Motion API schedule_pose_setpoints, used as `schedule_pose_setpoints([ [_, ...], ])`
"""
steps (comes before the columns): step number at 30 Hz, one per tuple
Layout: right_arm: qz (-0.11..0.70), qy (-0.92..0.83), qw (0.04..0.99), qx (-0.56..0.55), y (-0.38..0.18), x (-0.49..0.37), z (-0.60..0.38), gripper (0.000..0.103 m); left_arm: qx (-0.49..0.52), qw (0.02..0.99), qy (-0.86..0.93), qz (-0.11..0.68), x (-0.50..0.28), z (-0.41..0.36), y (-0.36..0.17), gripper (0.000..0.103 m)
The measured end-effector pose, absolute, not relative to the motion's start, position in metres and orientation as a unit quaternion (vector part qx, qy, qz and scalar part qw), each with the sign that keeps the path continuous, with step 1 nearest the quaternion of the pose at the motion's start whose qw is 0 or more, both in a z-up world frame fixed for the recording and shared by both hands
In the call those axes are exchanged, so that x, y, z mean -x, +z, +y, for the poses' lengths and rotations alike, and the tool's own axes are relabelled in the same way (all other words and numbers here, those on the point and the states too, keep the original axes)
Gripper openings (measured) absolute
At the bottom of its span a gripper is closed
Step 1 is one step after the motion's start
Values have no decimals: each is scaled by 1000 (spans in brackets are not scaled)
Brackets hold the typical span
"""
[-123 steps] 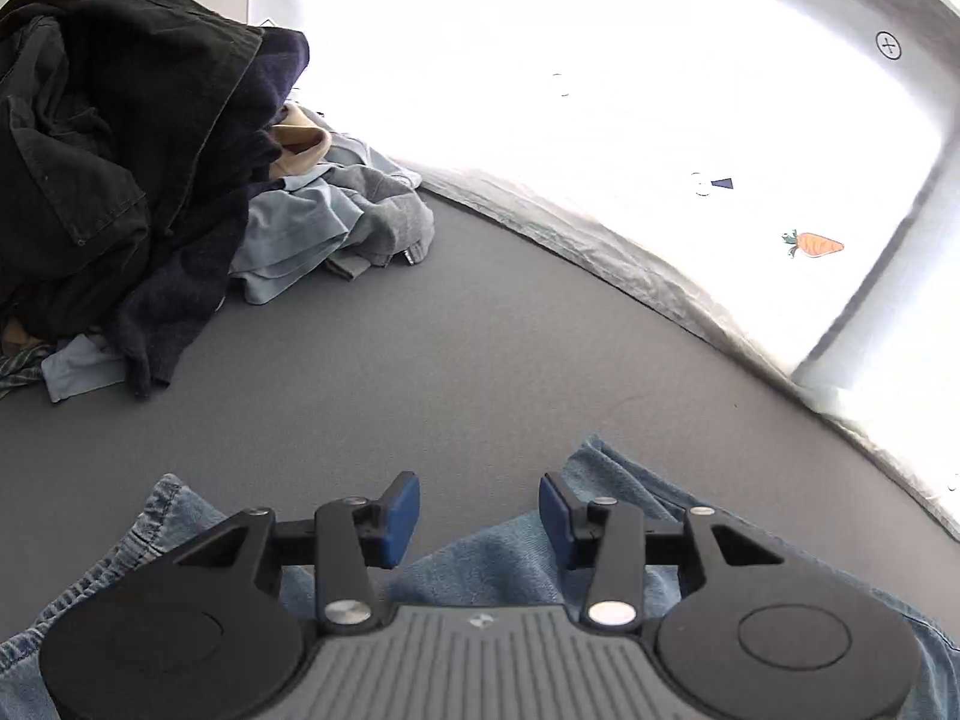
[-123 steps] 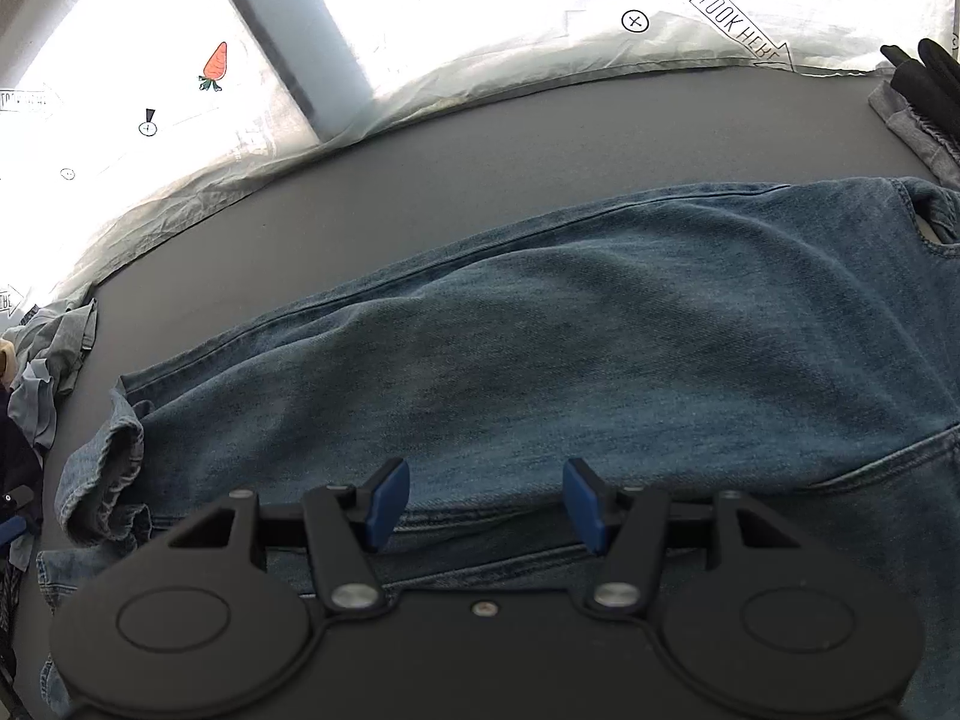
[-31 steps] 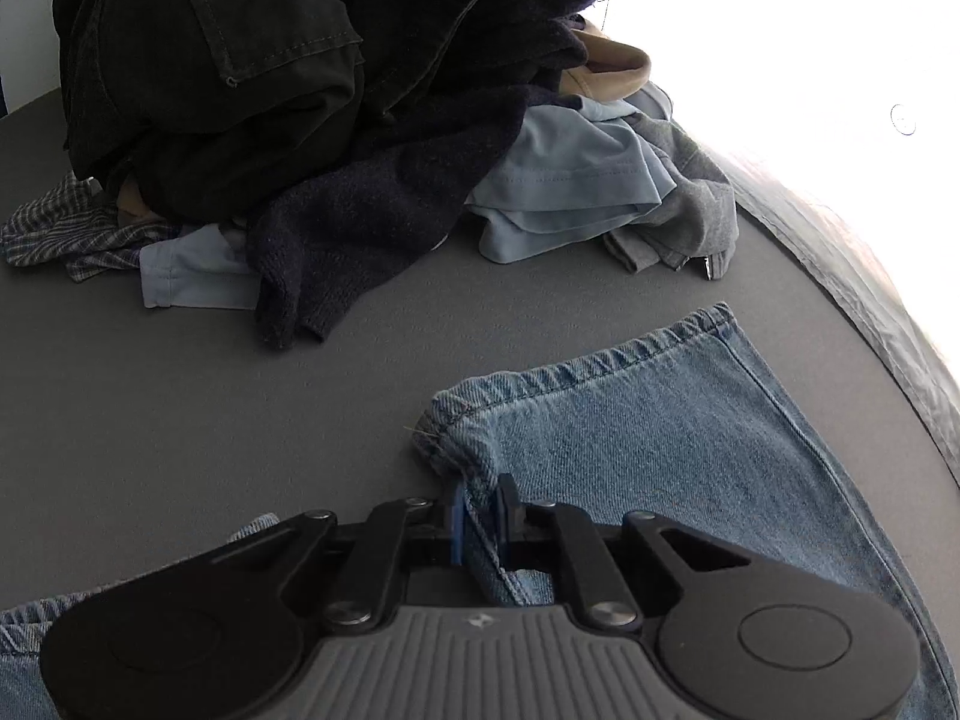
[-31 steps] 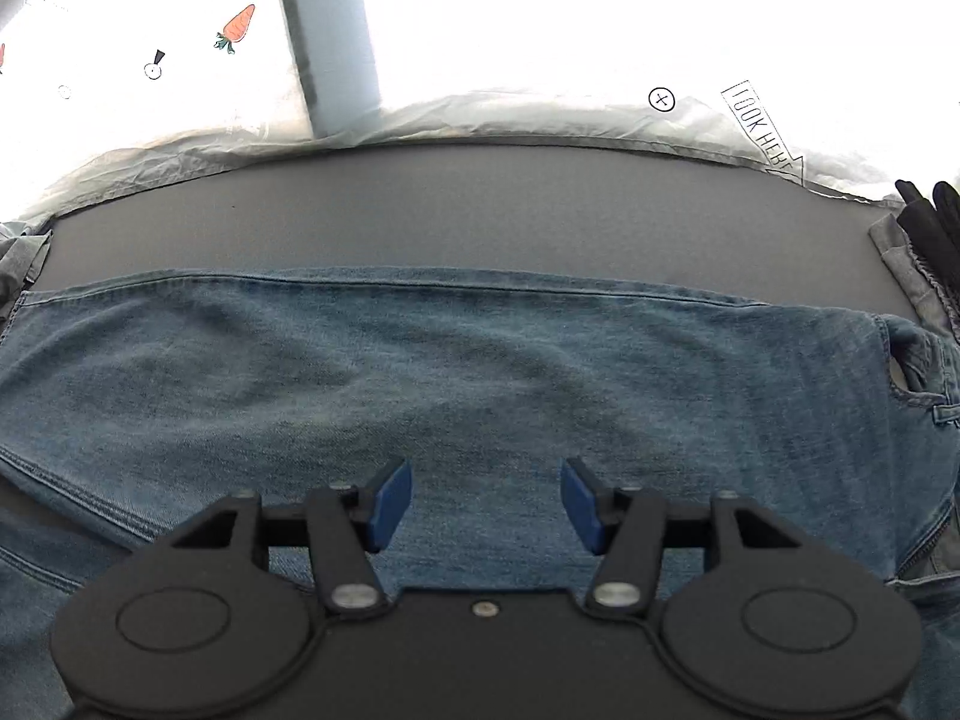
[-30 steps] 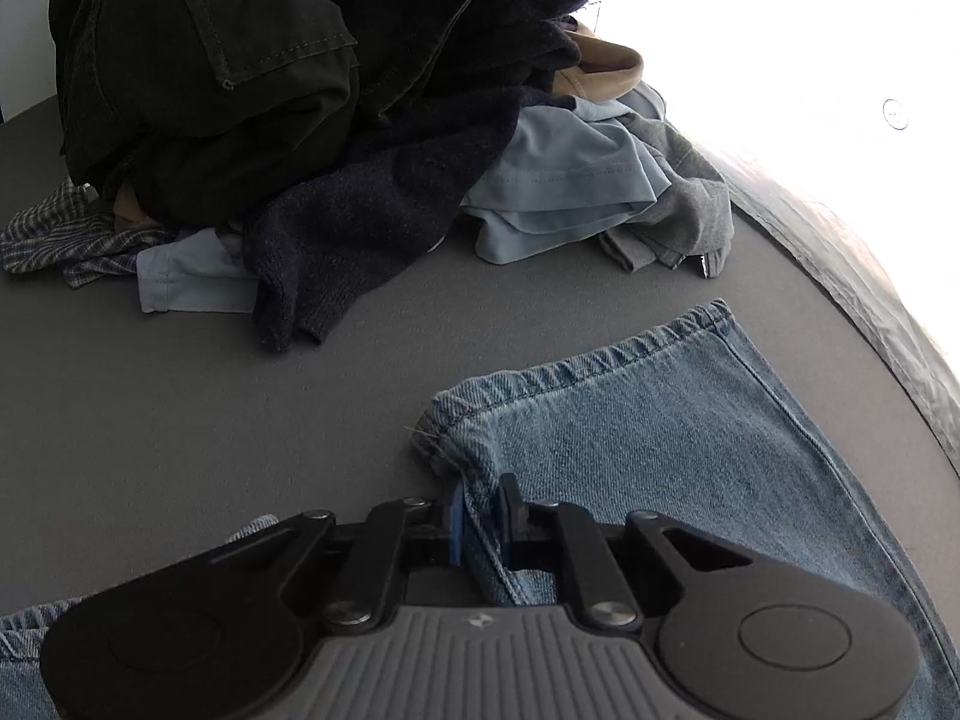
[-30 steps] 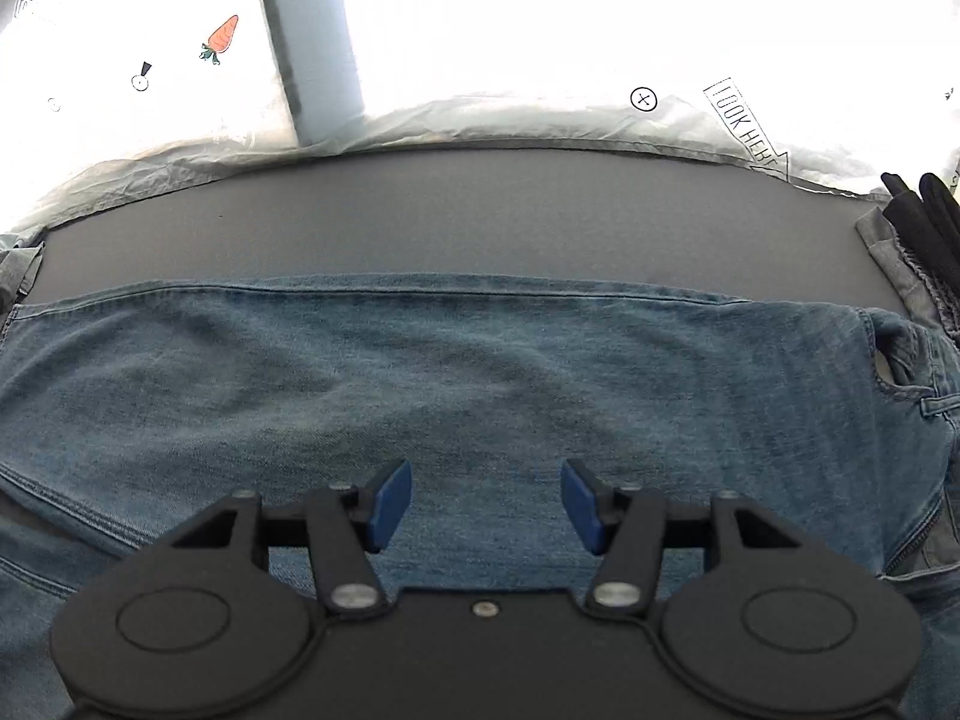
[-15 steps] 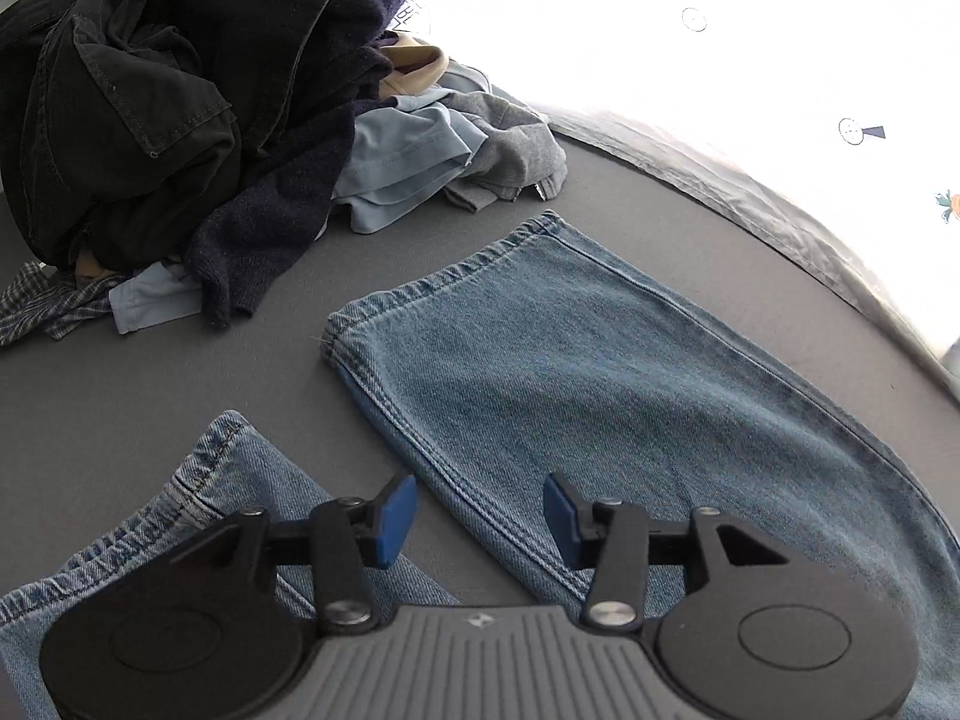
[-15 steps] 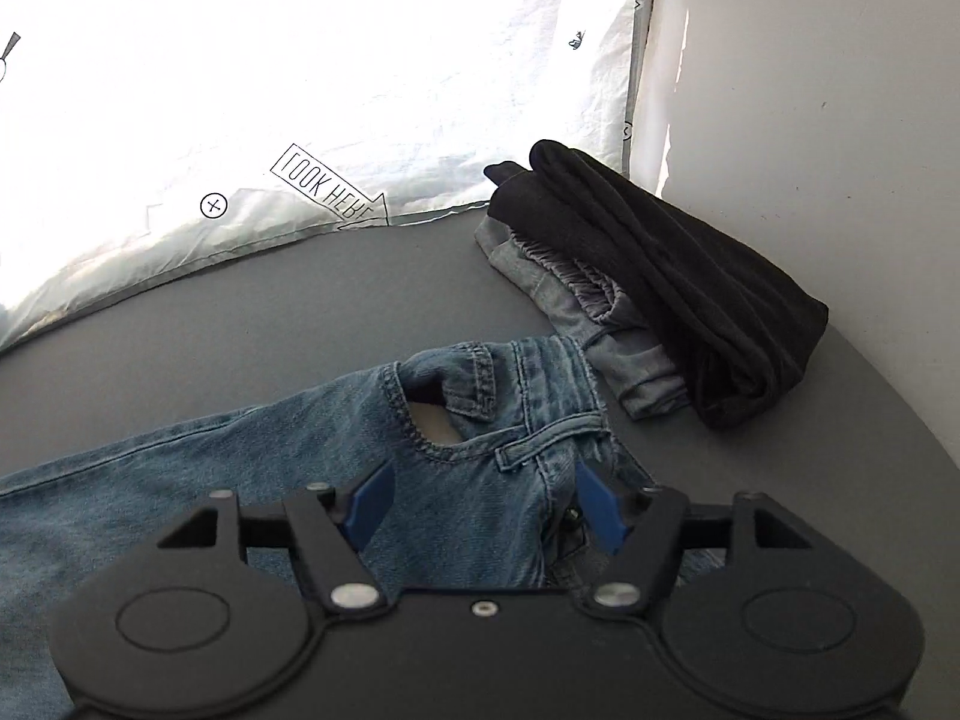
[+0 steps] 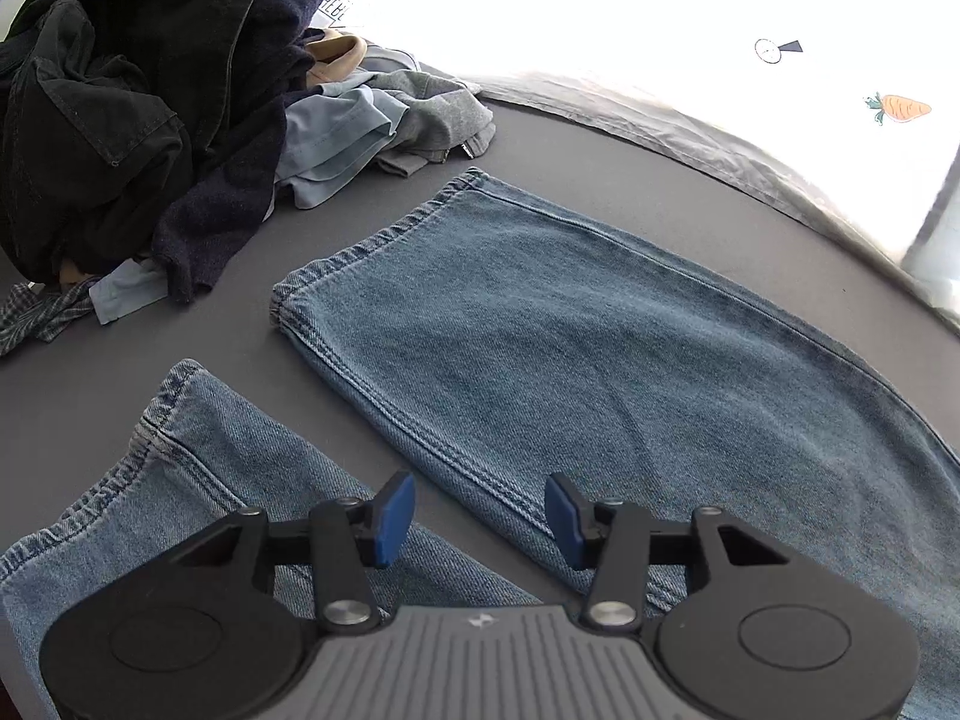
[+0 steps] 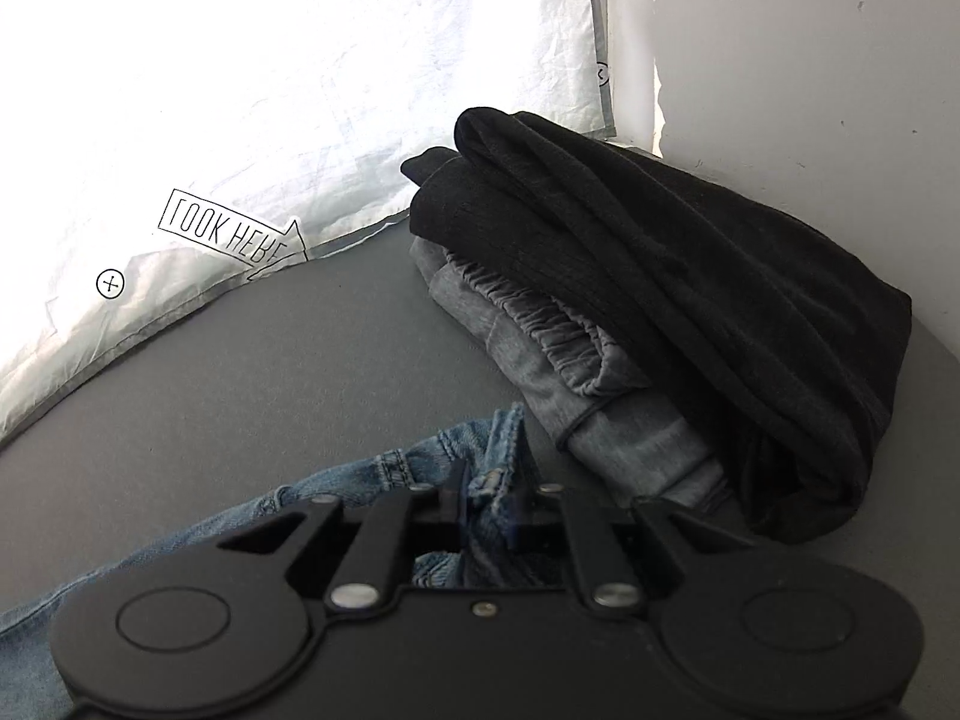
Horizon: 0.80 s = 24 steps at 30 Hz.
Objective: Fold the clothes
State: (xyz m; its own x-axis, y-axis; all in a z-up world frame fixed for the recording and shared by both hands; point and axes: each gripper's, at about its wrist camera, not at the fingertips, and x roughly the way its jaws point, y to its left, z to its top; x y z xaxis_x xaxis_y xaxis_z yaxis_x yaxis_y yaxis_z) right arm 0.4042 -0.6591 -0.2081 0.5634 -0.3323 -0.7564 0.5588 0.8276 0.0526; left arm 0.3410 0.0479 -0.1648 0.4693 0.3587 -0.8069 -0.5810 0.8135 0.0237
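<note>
While the left claw (image 9: 474,513) hangs with its blue pads apart and nothing between them, a dark grey desk (image 9: 180,324) spreads out ahead of it, matte and bare where no cloth lies. Far ahead and to the left of that claw rises a heap of unfolded clothes (image 9: 138,120): black and navy garments on top, a light blue piece and a grey one spilling out toward the right, a checked scrap at the left edge. Directly under and ahead of the claw lie the jeans (image 9: 600,348), two legs flat on the desk with a strip of grey between them, one hem just left of the claw, the other hem ahead of it and the leg running off to the right. Beyond the desk's far edge a white sheet (image 9: 720,30) glows with backlight, printed with a carrot and small circle marks.

On the other side, the right claw (image 10: 489,495) has just been closing and is clamped on the bunched waistband of the jeans. Ahead and left of it the grey desk runs bare to the same white sheet, which bears a "LOOK HERE" arrow. Ahead and right sits a folded stack (image 10: 660,324), black garment over grey one, close to a white wall (image 10: 810,60).
</note>
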Motion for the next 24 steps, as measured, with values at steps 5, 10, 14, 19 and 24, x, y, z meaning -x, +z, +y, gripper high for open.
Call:
schedule_pose_setpoints([
  [5, 414, -254, 871, -78, -210, -409, -646, 21, 153, 845, 282, 428, -332, 62, -160, 50],
  [10, 374, -250, 884, -128, -182, -361, -639, 43, 186, 846, 273, 418, -315, 78, -149, 53],
  [14, 353, -250, 890, -144, -163, -308, -619, 53, 186, 852, 263, 414, -291, 86, -143, 55],
  [19, 364, -257, 881, -156, -170, -234, -585, 77, 170, 854, 257, 419, -245, 95, -146, 66],
  [24, 379, -279, 860, -197, -196, -169, -553, 91, 172, 842, 264, 437, -194, 113, -155, 68],
])
